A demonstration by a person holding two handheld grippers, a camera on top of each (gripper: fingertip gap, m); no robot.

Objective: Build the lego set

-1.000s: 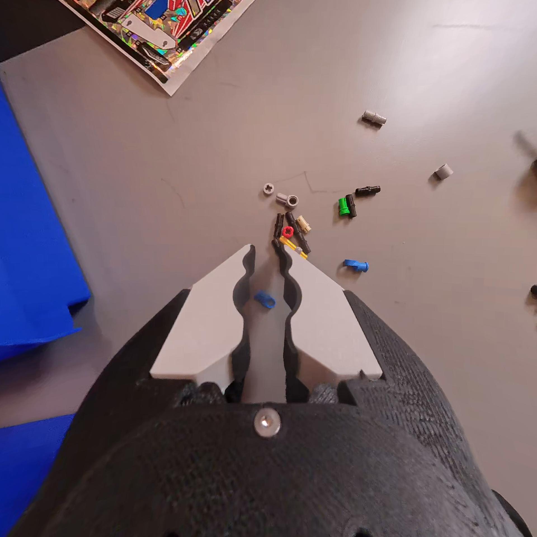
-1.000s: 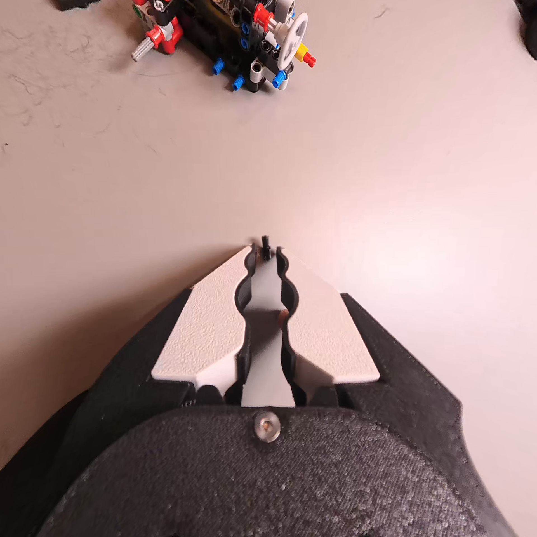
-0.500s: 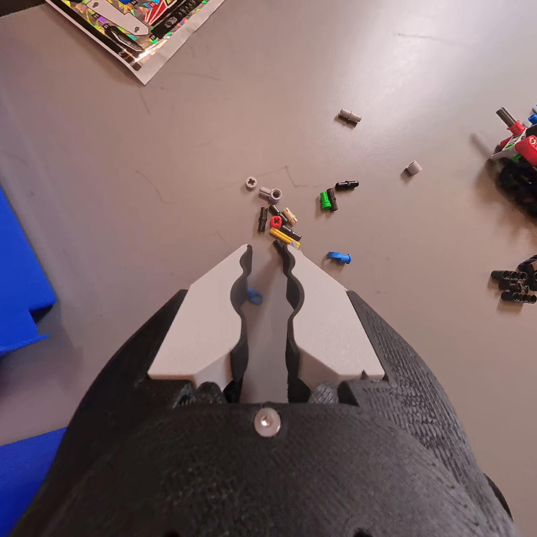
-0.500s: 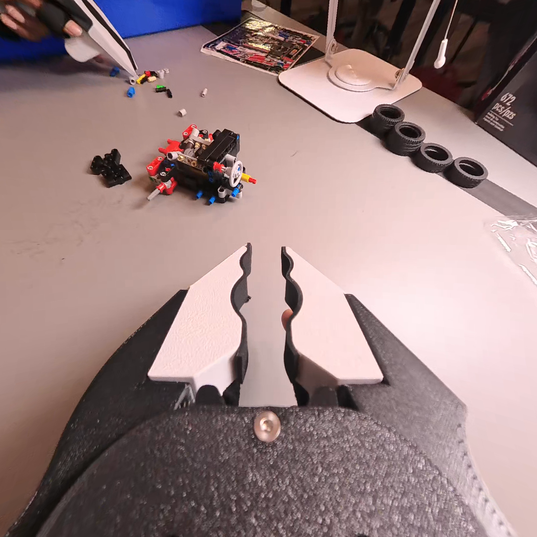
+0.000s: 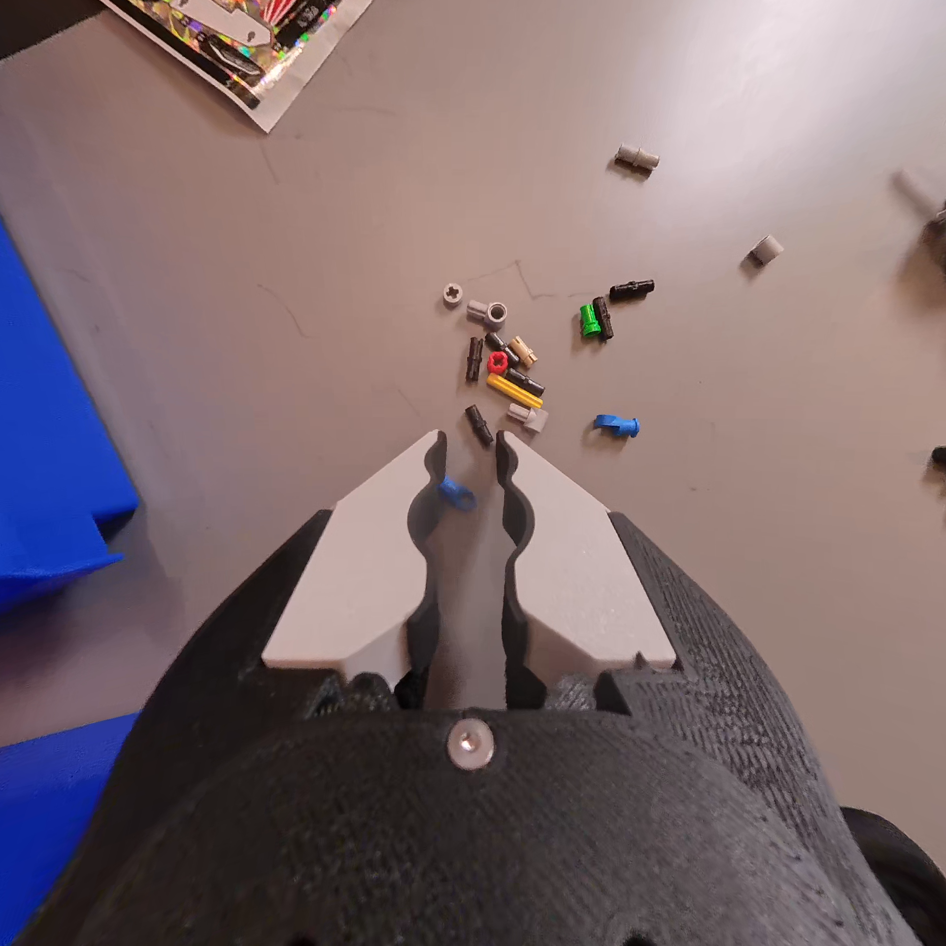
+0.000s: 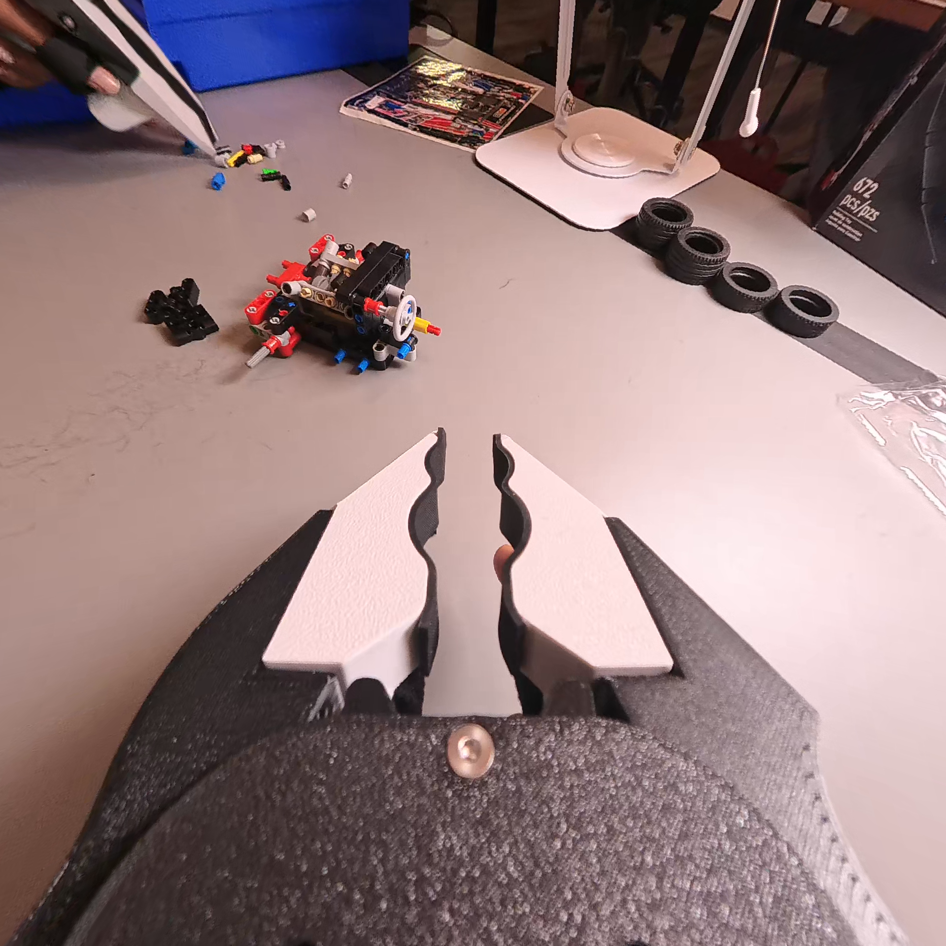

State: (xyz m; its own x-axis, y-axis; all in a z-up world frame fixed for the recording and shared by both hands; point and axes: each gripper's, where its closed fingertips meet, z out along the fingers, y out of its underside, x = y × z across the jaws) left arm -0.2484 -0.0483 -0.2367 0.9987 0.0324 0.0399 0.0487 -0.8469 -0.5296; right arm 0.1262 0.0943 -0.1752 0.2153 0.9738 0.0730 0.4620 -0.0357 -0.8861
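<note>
At the centre of the left wrist view, the left gripper (image 5: 470, 440) hangs low over the matte grey bench (image 5: 716, 537) with its jaws parted by a narrow gap and empty, their tips just short of a small black plastic pin (image 5: 479, 424) that lies on the surface pointing into that gap; this looks like the line-up for a pinch. A small blue ringed connector (image 5: 455, 492) lies on the bench under the gap, partly hidden by the left jaw, and whether it touches the jaw cannot be told. Beyond the tips a loose cluster of tiny parts sits together, probably tipped out for sorting: a ribbed yellow axle (image 5: 513, 391), a red toothed bush (image 5: 496, 362), a tan pin (image 5: 523, 351), and a grey tube connector (image 5: 489, 312), with a green pin (image 5: 589, 320) and a blue pin (image 5: 617, 424) a little to the right. A glossy holographic sticker sheet (image 5: 240, 46) lies at the upper left, and a blue plastic bin (image 5: 46, 409) fills the left edge. In the right wrist view, the right gripper (image 6: 469, 437) is raised well back, jaws apart and holding nothing. The partly built black, red and grey lego model (image 6: 343, 302) sits in the upper left of that frame, between the parts and the right gripper, beside a small black block of beams (image 6: 179, 312). Four ridged black rubber tyres (image 6: 737, 274) are lined up at the upper right, seemingly set aside for later.
</note>
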